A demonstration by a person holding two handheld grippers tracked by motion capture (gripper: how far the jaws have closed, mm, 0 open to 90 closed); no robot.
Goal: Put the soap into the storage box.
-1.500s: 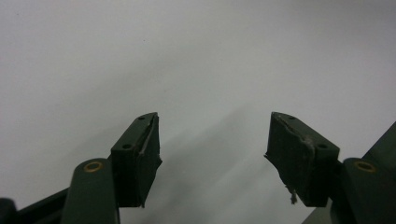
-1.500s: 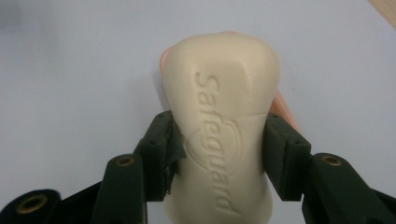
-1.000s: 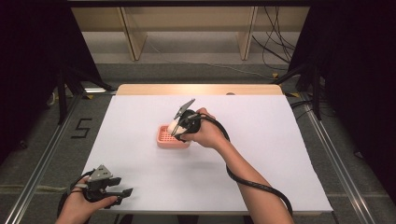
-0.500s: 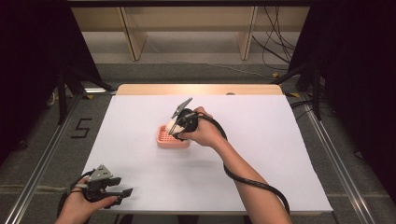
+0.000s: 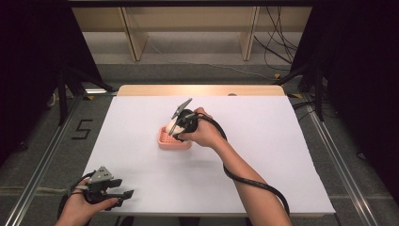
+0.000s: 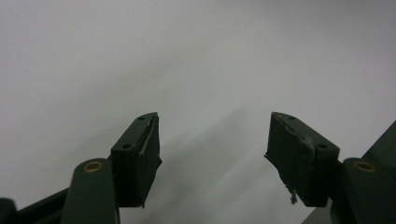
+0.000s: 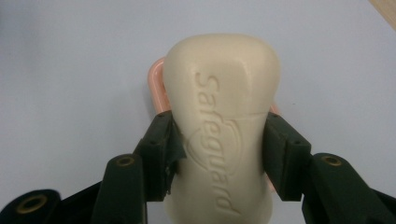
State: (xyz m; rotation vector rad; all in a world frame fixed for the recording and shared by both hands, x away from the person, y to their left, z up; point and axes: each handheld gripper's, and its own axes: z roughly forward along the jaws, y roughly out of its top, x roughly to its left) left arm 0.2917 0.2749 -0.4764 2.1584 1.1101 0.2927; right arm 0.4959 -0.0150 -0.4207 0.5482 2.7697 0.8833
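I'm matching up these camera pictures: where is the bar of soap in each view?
High view: the bar of soap sits centre-left, above the pink soap dish, at the right gripper.
Right gripper view: the soap fills the middle, clamped between the two black jaws.
Left gripper view: just white table.
Shared landmark: the pink soap dish behind the soap.

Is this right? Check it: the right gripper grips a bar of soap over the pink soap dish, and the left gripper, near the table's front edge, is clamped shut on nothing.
One thing is wrong: the left gripper is open, its jaws standing wide apart over the white table, as the left gripper view shows. The rest holds: the right gripper grips the bar of soap over the pink soap dish.
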